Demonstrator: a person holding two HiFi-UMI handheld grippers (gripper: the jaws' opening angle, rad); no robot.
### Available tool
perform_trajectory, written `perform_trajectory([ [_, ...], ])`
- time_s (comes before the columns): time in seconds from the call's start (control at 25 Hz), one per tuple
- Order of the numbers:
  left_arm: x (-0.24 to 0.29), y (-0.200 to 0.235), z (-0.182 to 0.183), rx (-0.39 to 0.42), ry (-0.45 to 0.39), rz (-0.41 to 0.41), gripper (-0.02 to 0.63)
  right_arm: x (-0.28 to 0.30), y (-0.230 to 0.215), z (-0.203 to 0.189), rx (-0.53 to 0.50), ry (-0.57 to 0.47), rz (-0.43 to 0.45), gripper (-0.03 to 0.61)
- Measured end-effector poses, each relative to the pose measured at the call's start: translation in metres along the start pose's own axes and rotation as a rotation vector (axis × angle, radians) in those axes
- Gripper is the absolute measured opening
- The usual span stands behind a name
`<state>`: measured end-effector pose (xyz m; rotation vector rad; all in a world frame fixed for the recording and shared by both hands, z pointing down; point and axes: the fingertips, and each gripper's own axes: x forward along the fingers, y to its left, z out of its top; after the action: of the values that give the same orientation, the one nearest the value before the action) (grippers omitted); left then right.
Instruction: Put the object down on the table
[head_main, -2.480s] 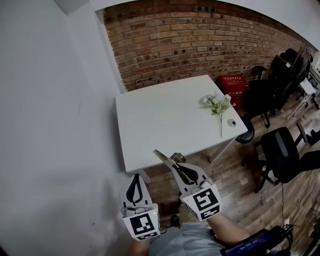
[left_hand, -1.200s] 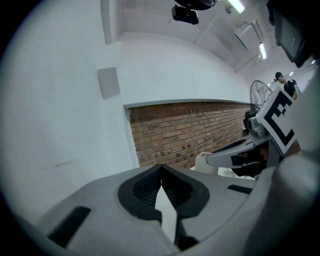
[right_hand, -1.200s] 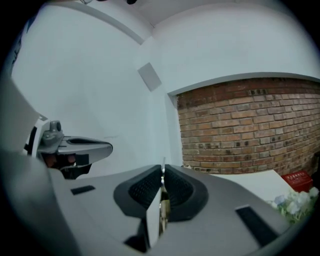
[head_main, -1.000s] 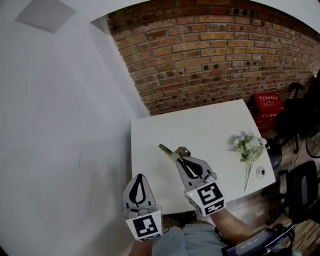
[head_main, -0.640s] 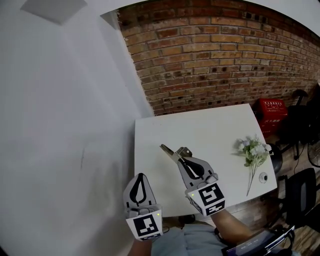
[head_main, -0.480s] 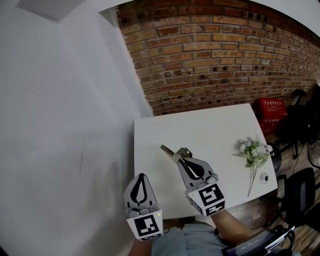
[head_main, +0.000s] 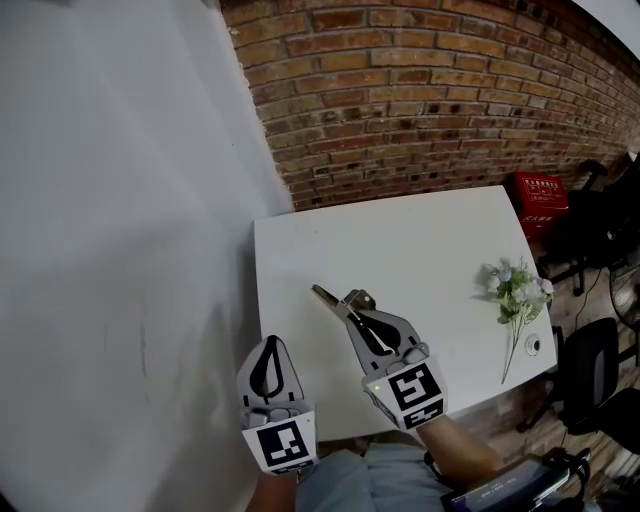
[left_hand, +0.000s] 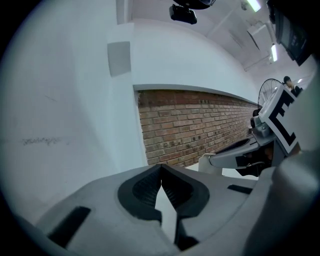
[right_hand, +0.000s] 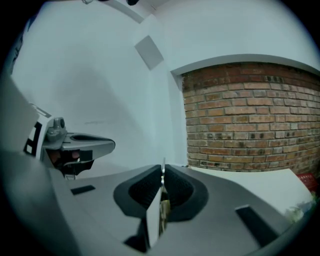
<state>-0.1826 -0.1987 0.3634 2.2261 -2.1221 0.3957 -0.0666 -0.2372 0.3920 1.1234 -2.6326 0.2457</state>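
One thin flat metal piece (head_main: 327, 298) pinched in right gripper (head_main: 352, 314) jaws, left gripper (head_main: 268, 346) jaws closed

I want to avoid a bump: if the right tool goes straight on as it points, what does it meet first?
Probably the white wall near its corner with the brick wall; the right tool, shut on a metal piece, seems to pass above the table. Depth is unclear.
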Motion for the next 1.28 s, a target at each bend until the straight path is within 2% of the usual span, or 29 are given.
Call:
perform_trajectory([
  [0.84,0.065,0.029,-0.087,-0.056,0.178,-0.057,0.009,0.084,-0.004,-0.081,0.088,0.191,0.002,0.029],
  [1.28,0.081,0.032,-0.111,-0.065,0.217,-0.074,0.009,0.102,-0.006,-0.108,0.119,0.252,0.005,0.029],
])
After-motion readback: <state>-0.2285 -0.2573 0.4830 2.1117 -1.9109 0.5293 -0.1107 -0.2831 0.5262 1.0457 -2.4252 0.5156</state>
